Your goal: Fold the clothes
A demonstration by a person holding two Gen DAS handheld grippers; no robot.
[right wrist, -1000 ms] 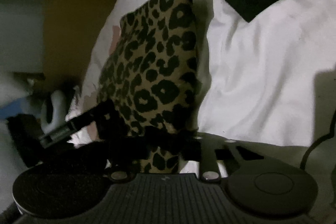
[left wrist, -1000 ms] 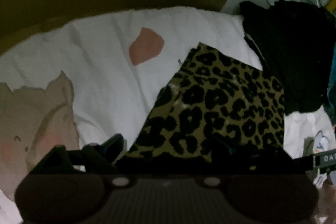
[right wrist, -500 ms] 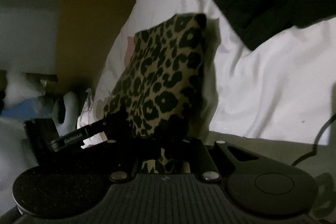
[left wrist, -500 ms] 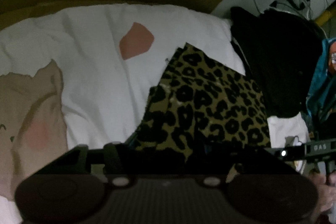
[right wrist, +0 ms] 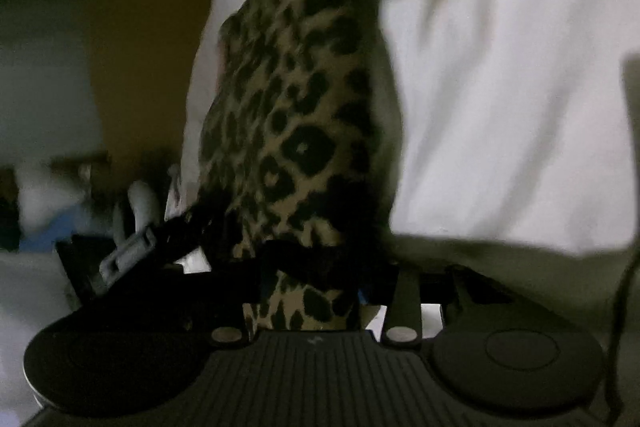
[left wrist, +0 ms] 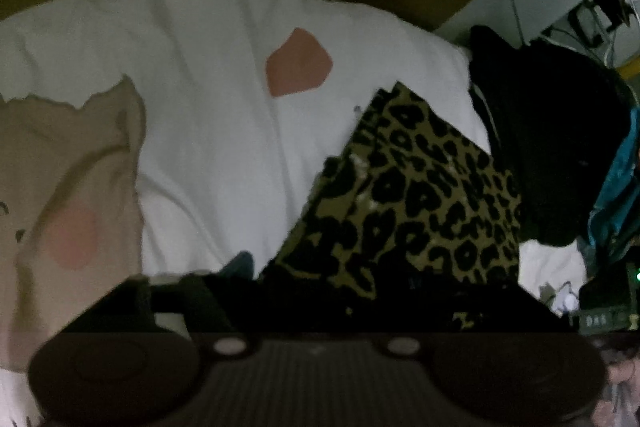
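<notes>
One leopard-print garment (left wrist: 416, 195) folded on my white bedsheet (left wrist: 208, 131), long axis running away from both cameras toward the headboard. Black clothes pile (left wrist: 552, 147) crowds its far side. Right gripper (right wrist: 308, 291) jaws just opening, cloth between them; left gripper (left wrist: 304, 291): can't tell.

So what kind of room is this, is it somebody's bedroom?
Probably a bedroom, yes. A white bedsheet with a cartoon animal print covers a soft surface like a bed, a folded leopard-print garment lies on it, and a heap of dark clothes sits beside it. It is dim, so I can't be certain.
</notes>
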